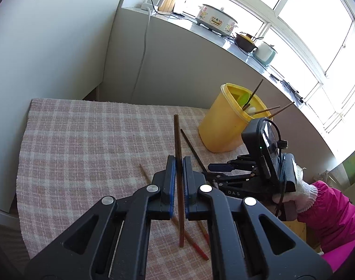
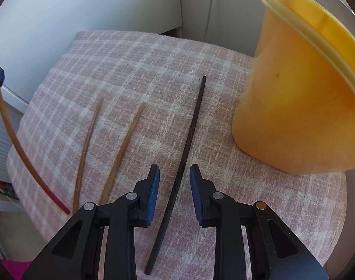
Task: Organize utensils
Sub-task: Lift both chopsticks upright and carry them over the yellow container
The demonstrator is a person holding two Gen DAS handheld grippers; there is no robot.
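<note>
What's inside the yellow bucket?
Inside the yellow bucket, brown chopsticks poke out past the rim, next to something light green and something white. The bucket's wall hides their lower ends and whatever sits at the bottom.

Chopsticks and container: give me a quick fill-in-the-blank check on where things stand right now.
1. The left gripper is shut on a ____ chopstick.
2. The right gripper is ____, straddling the black chopstick.
3. The ____ container already holds chopsticks.
4. Everything rests on a ____ cloth.

Missing: brown; open; yellow; checked
</note>
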